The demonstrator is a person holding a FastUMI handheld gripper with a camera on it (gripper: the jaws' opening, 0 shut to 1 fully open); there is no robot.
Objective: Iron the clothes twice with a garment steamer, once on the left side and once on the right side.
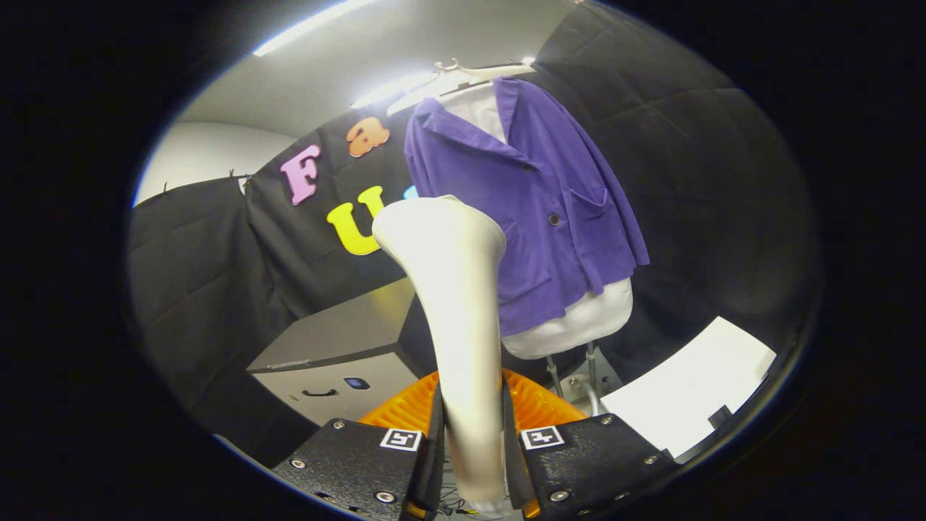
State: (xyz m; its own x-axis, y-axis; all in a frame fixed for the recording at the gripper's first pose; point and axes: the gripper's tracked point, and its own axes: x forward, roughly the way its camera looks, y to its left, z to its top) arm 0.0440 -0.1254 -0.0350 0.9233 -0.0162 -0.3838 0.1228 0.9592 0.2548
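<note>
Black, silver-screwed tongs (pixel 472 441) with square markers, orange ribbed body behind

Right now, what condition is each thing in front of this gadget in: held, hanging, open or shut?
Gripper: shut on the steamer's handle, a finger on each side.
Garment steamer: held upright, its head not yet touching the cloth as far as I can tell.
Purple jacket: hanging on a hanger over a white form, buttoned, collar open.
Hanger: up at the top, carrying the jacket.
Grey cabinet: drawer shut.

Black quilted cloth walls (pixel 687 166), a grey cabinet (pixel 333 354), and ceiling strip lights (pixel 311 25) overhead.
</note>
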